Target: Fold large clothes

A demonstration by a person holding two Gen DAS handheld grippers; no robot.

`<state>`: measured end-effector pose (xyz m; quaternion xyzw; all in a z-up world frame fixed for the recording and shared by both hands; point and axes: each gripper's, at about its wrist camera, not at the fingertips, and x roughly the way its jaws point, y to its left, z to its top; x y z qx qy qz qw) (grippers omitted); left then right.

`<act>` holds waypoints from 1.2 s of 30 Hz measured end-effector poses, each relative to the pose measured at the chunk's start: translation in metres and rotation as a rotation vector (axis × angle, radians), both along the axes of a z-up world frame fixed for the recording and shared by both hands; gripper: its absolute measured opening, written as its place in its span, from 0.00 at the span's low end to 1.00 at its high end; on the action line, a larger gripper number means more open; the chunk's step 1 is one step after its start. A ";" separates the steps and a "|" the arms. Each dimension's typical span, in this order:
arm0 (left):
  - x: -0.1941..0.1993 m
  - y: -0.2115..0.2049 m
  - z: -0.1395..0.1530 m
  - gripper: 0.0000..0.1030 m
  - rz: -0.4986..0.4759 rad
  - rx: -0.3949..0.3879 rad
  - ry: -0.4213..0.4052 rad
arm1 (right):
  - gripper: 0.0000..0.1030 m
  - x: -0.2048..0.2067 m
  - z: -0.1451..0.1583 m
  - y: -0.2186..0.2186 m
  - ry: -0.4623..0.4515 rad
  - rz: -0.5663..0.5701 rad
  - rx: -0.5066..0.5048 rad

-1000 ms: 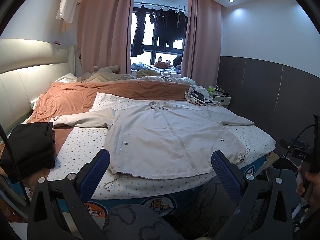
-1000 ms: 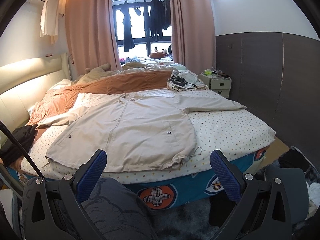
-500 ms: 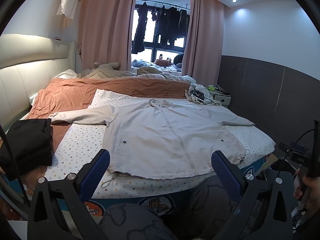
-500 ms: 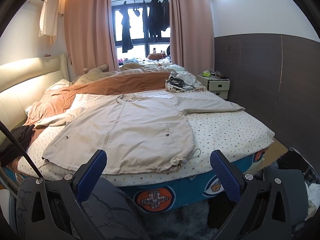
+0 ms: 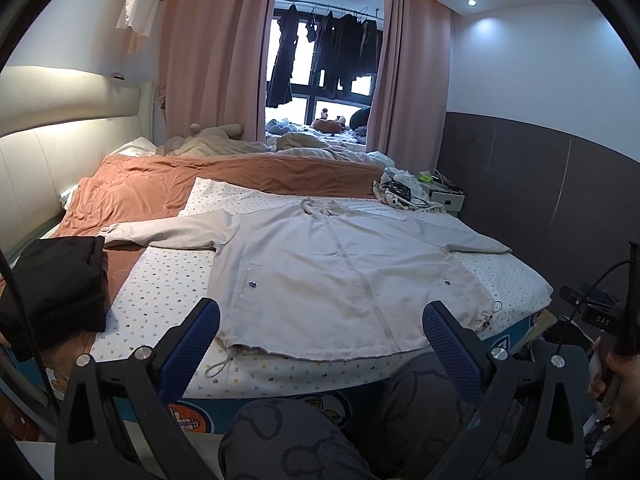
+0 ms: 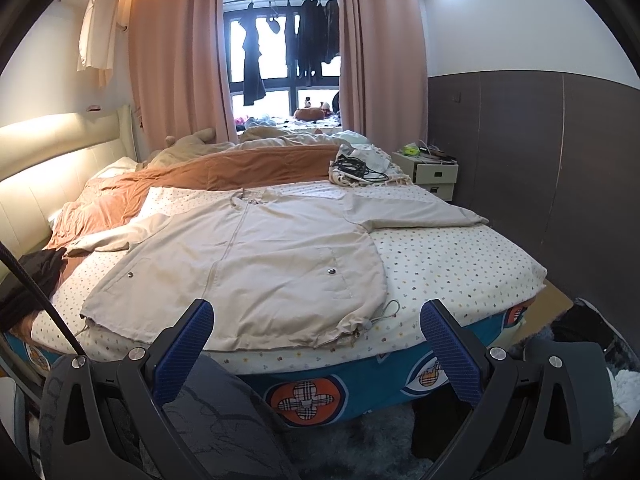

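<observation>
Beige jacket [image 5: 344, 276] spread flat on dotted bedsheet [image 5: 172, 280], left tongs [image 5: 320, 320] and right tongs [image 6: 318, 320] both spread wide, holding nothing

I see the bed [image 5: 168, 280] carrying a beige jacket [image 5: 340, 276] spread flat toward its near edge, folded black clothes [image 5: 52, 280] at the left edge, and an orange blanket [image 5: 192, 180] behind.
</observation>
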<state>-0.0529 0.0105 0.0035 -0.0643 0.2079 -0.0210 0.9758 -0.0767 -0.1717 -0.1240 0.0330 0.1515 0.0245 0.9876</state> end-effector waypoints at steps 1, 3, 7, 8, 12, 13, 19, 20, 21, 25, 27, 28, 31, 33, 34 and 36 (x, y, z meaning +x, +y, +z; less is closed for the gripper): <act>0.000 0.000 0.000 1.00 0.000 0.000 -0.001 | 1.00 0.001 0.000 0.000 0.001 0.001 0.000; 0.002 0.002 0.001 1.00 0.003 0.003 -0.001 | 1.00 0.002 0.000 0.001 -0.001 0.002 0.001; 0.007 0.005 0.003 1.00 0.007 -0.002 -0.004 | 1.00 0.008 0.001 0.003 0.002 0.007 -0.001; 0.010 0.006 0.003 1.00 0.007 -0.004 -0.004 | 1.00 0.010 0.001 0.004 0.004 0.008 -0.003; 0.017 0.009 0.003 1.00 0.007 -0.007 -0.002 | 1.00 0.020 0.002 0.006 0.010 0.007 -0.005; 0.019 0.010 0.003 1.00 0.007 -0.008 -0.003 | 1.00 0.023 0.003 0.007 0.012 0.007 -0.005; 0.033 0.019 0.007 1.00 0.036 -0.015 -0.009 | 1.00 0.041 0.009 0.015 0.016 0.017 -0.010; 0.035 0.021 0.008 1.00 0.043 -0.014 -0.008 | 1.00 0.045 0.011 0.017 0.015 0.023 -0.011; 0.038 0.024 0.009 1.00 0.051 -0.014 -0.007 | 1.00 0.050 0.013 0.018 0.013 0.029 -0.010; 0.048 0.037 0.015 1.00 0.107 -0.001 -0.006 | 1.00 0.071 0.022 0.025 0.007 0.062 0.006; 0.052 0.040 0.019 1.00 0.137 0.039 -0.010 | 1.00 0.083 0.026 0.029 0.004 0.081 0.015; 0.055 0.042 0.020 1.00 0.153 0.053 -0.011 | 1.00 0.090 0.028 0.029 0.002 0.089 0.020; 0.065 0.055 0.025 1.00 0.193 0.039 -0.009 | 1.00 0.113 0.033 0.039 -0.001 0.117 0.029; 0.074 0.066 0.025 1.00 0.221 0.032 -0.002 | 1.00 0.129 0.036 0.047 -0.001 0.143 0.029; 0.079 0.071 0.025 1.00 0.245 0.041 0.007 | 1.00 0.138 0.037 0.051 0.000 0.156 0.030; 0.090 0.080 0.024 1.00 0.290 0.063 0.023 | 1.00 0.157 0.039 0.061 0.007 0.186 0.037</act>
